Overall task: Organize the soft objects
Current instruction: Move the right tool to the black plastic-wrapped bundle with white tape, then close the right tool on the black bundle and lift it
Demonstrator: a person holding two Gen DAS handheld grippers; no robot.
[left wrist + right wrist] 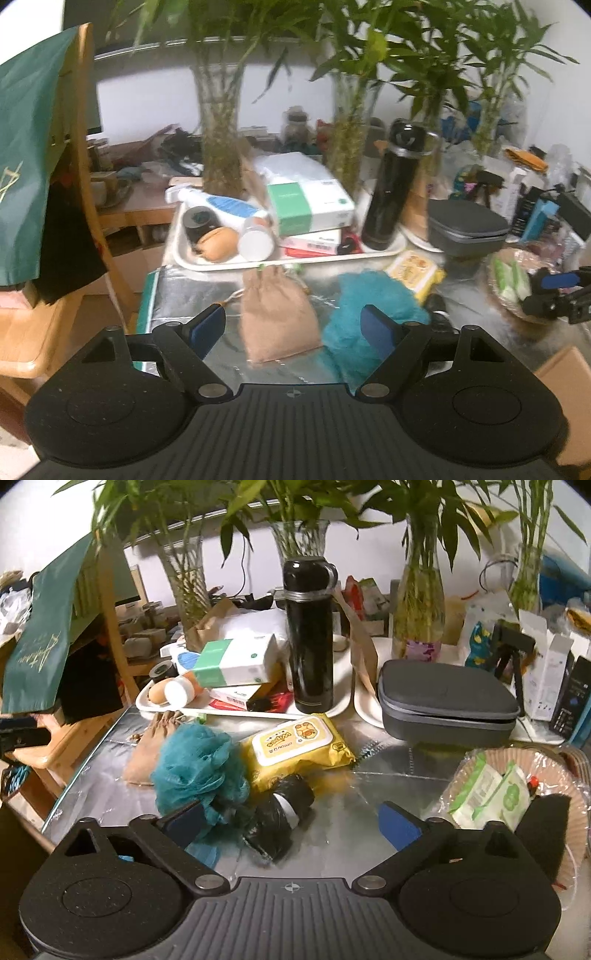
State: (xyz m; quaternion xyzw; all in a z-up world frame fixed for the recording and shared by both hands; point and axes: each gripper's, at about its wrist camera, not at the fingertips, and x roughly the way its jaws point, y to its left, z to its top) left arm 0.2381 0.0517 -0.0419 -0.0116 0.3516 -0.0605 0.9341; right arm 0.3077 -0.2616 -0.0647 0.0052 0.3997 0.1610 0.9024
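Nearest my left camera, the left gripper [293,326] hangs over the near edge of the desk [184,291] with its blue pads spread wide and nothing between them. Just beyond its fingertips I see the tan drawstring pouch [277,317] lying flat on the silver surface, and touching its right side the teal mesh bath sponge [369,314].

My right gripper [291,821] is likewise released, pads far apart, low over the desk. A black roll with a white band [282,818] lies between and just past its fingers, touching the near right side of the sponge. Behind the roll I see the yellow wipes pack [299,749], flat, its far edge near the white tray [155,709].

At the right I see a brown paper-lined basket [565,771] holding two green-and-white packets [491,794]; a black soft shape [543,834] leans at its near side, and I cannot tell what it is.

Farther back, the tray carries a tall black flask [310,638], standing upright, a green-and-white box [236,662] stacked on flatter boxes, and a spray bottle [221,205] on its side. To the right of the tray sits a shut grey case [447,705]. Glass vases of bamboo [417,602] stand along the far side.
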